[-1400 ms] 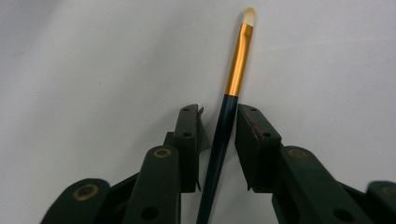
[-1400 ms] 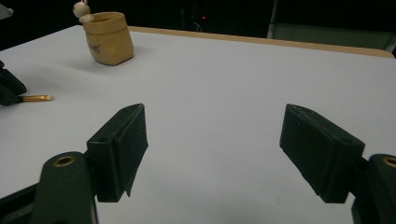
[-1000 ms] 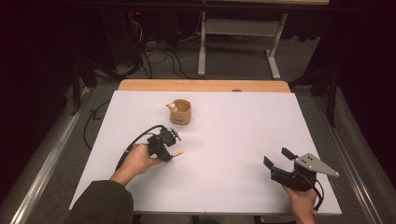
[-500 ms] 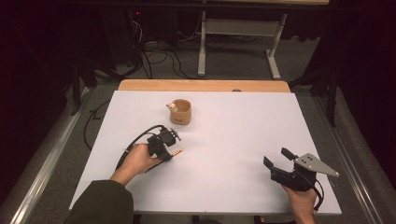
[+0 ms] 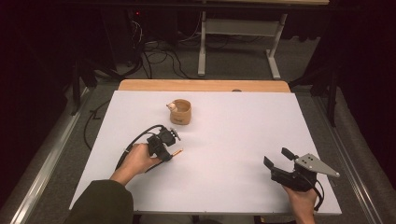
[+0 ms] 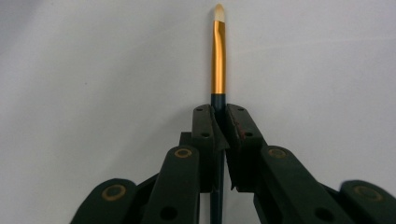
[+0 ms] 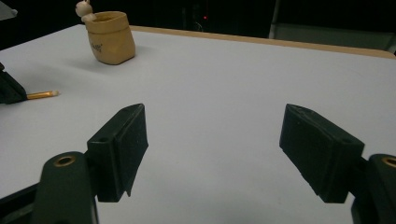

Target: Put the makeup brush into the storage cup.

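Note:
A thin brush (image 6: 218, 60) with a dark handle, gold ferrule and pale tip lies low over the white table, pointing away from my left gripper (image 6: 219, 119). The jaws are pressed together on its handle. From above, the left gripper (image 5: 168, 153) sits left of centre with the brush tip (image 5: 178, 151) sticking out to the right. My right gripper (image 5: 278, 157) rests near the front right edge, held by a hand. In its own view the right gripper (image 7: 212, 140) is open wide with only bare table between the pads. The brush (image 7: 42, 95) shows at far left there.
A tan sack-shaped cup (image 5: 180, 112) with a small pale figure on its rim stands behind the left gripper; it also appears as the cup (image 7: 110, 37) at upper left. The white tabletop (image 5: 233, 126) ends in a wooden strip (image 5: 205, 85) at the back. Cables and a desk frame lie beyond.

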`<state>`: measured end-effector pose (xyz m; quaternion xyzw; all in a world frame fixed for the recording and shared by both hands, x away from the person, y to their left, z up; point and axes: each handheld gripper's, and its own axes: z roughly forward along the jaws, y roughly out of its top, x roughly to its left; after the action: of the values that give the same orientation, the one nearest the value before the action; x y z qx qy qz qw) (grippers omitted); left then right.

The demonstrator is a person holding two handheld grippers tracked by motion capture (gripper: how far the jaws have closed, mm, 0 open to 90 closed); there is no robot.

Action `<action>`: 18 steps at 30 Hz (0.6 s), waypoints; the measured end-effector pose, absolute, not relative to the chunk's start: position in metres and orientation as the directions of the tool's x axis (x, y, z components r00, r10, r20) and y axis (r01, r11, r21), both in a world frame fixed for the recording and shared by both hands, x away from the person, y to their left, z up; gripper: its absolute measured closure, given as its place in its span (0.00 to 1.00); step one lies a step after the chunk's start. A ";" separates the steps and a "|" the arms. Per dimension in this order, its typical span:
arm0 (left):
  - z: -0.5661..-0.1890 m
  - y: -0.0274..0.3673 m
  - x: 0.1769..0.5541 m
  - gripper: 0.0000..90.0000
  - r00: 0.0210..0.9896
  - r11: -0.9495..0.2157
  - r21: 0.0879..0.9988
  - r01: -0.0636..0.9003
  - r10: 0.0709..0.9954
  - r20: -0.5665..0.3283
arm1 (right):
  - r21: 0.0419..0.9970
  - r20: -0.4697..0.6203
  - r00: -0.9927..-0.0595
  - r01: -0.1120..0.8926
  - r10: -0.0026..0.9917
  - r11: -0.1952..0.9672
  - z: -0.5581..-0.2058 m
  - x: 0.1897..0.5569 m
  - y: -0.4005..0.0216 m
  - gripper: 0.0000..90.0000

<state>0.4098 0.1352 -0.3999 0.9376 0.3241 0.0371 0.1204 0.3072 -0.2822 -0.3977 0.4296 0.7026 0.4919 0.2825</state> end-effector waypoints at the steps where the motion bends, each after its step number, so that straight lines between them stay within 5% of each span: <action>1: -0.400 0.135 0.410 0.92 0.786 -0.759 0.252 0.601 0.618 -0.012 | 0.934 0.028 -0.472 0.327 0.881 0.145 -0.398 0.307 -0.282 0.28; 18: -0.401 0.141 0.408 0.92 0.783 -0.747 0.286 0.600 0.621 -0.023 | 0.938 0.029 -0.477 0.316 0.879 0.140 -0.397 0.306 -0.283 0.28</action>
<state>0.4079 0.1405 -0.4007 0.9338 0.3270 0.0371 0.1404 0.3056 -0.2826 -0.3965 0.4265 0.7003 0.4980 0.2824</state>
